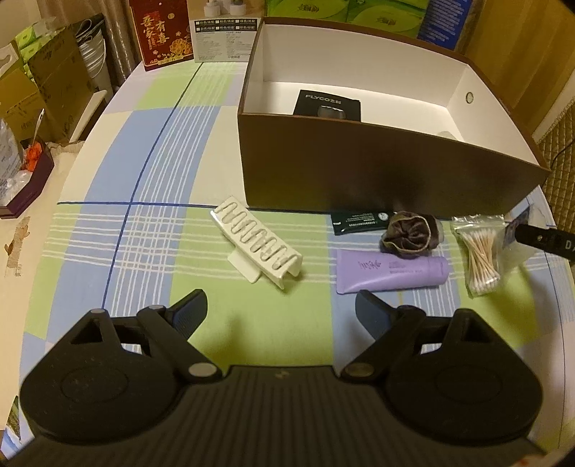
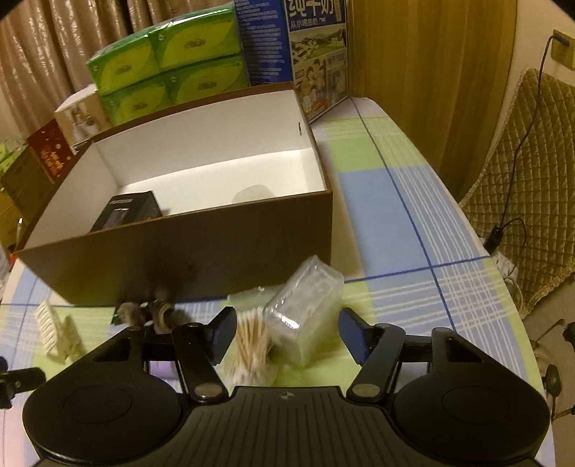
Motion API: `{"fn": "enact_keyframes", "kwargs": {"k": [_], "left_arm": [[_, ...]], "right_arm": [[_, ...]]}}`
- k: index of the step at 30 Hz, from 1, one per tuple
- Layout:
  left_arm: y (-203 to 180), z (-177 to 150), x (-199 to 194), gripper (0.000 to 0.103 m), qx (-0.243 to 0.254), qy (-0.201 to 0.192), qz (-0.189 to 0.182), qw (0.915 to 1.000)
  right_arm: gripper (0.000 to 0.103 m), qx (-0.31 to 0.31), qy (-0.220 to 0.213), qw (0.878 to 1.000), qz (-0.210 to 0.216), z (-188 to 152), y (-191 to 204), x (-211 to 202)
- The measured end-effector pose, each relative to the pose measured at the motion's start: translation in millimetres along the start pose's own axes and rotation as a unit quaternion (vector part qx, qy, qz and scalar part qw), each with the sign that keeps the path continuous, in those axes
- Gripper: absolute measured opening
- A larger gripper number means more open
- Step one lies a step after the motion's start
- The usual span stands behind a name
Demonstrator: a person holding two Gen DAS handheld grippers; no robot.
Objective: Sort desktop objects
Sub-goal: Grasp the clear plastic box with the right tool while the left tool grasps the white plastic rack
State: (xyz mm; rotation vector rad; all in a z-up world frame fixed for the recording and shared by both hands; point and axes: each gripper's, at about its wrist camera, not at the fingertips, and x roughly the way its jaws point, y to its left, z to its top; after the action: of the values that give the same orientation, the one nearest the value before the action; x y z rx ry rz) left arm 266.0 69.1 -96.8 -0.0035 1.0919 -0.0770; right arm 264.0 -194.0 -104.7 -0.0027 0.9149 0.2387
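Observation:
A brown box [image 1: 377,172] with a white inside stands at the back of the table and holds a black FLYCO package [image 1: 329,104]. In front of it lie a white comb-like rack [image 1: 257,246], a dark green sachet [image 1: 361,221], a brown scrunchie [image 1: 409,235], a purple tube [image 1: 391,274] and a bag of cotton swabs [image 1: 479,253]. My left gripper [image 1: 280,312] is open and empty, above the cloth just short of the rack and tube. My right gripper [image 2: 284,332] is open, its fingers either side of the swab bag [image 2: 251,345] and a clear plastic box [image 2: 305,309].
Green tissue packs [image 2: 165,68], a blue carton [image 2: 316,54] and a red box [image 1: 161,32] stand behind the brown box [image 2: 201,251]. Cardboard boxes [image 1: 43,89] sit off the table's left edge. A quilted chair [image 2: 521,215] with a cable stands to the right.

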Motion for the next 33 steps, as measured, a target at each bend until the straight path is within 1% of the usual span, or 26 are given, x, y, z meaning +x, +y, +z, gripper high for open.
{"fn": "enact_keyframes", "kwargs": {"k": [5,6,7,10,12,16,17,22,23,24,27,29,33], "left_arm": [[3,7,11,0.087,-0.012,0.0,0.006,0.9999],[4,9,14,0.087,-0.014,0.0,0.006,0.9999],[5,11,16,0.087,-0.016,-0.001,0.007,0.9998],[7,17,23,0.087,-0.023,-0.001,0.01,0.9997],[10,21,28,0.087,-0.025,-0.003,0.014,0.9996],[16,28,42,0.086,-0.031,0.0,0.023,0.9993],[17,30,45,0.084,-0.033,-0.001,0.025,0.9992],[23,34,62,0.067,-0.031,0.006,0.02,0.9993],[24,34,65,0.058,-0.03,0.008,0.015,0.9994],[25,34,67,0.046,-0.029,0.01,0.008,0.9995],[28,31,71,0.026,-0.025,0.015,-0.012,0.9995],[30,27,70,0.023,-0.014,0.014,-0.021,0.9996],[30,15,61,0.023,0.022,0.019,-0.028,0.9992]], "right_arm": [[0.06,-0.015,0.009,1.0,-0.01,0,-2,16],[0.055,-0.019,0.01,1.0,-0.013,0,-4,18],[0.046,-0.024,0.011,1.0,-0.015,-1,-6,19],[0.033,-0.034,0.02,0.999,-0.008,-3,-15,23],[0.027,-0.045,0.02,0.999,-0.014,-3,-20,23],[0.027,-0.044,0.024,0.999,0.0,-1,-34,23],[0.027,-0.046,0.025,0.999,-0.001,-1,-35,23],[0.027,-0.049,0.028,0.998,0.005,-1,-39,21],[0.027,-0.05,0.029,0.998,0.005,0,-39,21],[0.027,-0.052,0.029,0.998,0.005,-1,-39,20],[0.027,-0.055,0.032,0.998,0.008,-2,-39,19],[0.027,-0.056,0.032,0.998,0.01,-3,-39,18],[0.027,-0.06,0.035,0.997,0.017,-5,-39,16]]}}
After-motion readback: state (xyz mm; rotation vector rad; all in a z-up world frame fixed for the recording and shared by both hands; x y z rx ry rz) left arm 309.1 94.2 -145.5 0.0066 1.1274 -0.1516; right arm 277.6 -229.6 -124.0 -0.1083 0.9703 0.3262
